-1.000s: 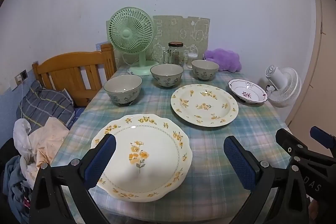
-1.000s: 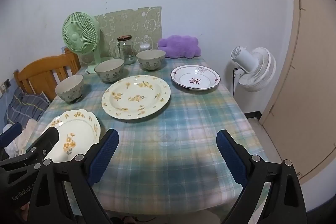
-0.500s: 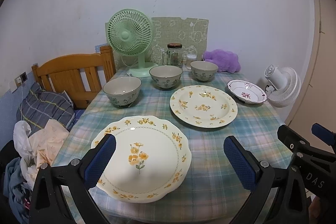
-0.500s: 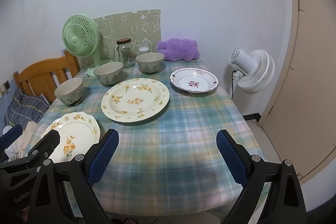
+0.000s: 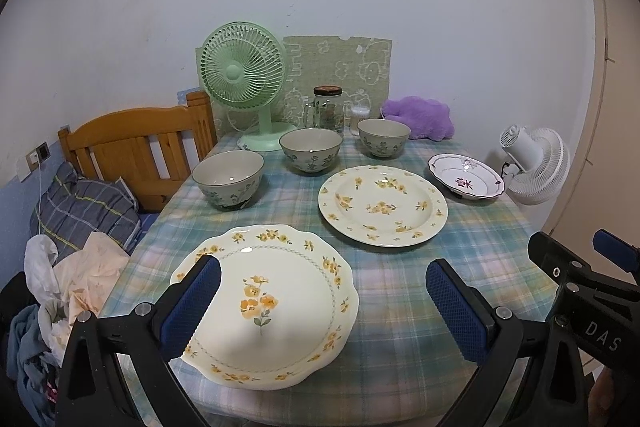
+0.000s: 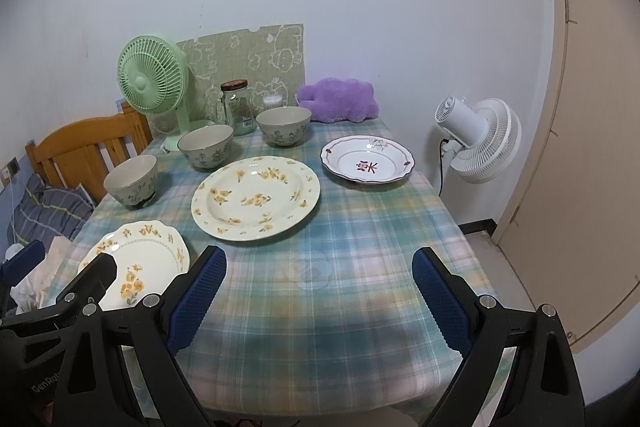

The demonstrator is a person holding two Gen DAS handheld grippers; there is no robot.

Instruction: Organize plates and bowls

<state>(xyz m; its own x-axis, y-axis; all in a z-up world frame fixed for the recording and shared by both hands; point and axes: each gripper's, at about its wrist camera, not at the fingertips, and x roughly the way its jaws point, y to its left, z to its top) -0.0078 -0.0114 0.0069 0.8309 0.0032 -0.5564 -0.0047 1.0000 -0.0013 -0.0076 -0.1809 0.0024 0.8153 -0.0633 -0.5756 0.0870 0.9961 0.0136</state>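
A scalloped cream plate (image 5: 276, 291) (image 6: 144, 263) with yellow flowers lies at the table's near left, under my open left gripper (image 5: 322, 291). A larger round yellow-flowered plate (image 5: 382, 205) (image 6: 256, 197) sits mid-table. A white plate with a red mark (image 5: 466, 177) (image 6: 368, 159) lies at the right. Three floral bowls stand in a row: left (image 5: 228, 178) (image 6: 131, 179), middle (image 5: 310, 149) (image 6: 206, 145), right (image 5: 383, 137) (image 6: 284, 125). My right gripper (image 6: 318, 283) hovers open over bare plaid cloth, holding nothing.
A green fan (image 5: 243, 75), a glass jar (image 5: 327, 107) and a purple plush (image 5: 418, 117) line the back of the plaid table (image 6: 360, 239). A wooden bed frame (image 5: 136, 143) with laundry stands left. A white fan (image 6: 478, 139) and a door (image 6: 592, 147) stand right.
Both grippers have drawn back and risen slightly, so the table looks a little farther away. Nothing on the table has moved and both stay open.
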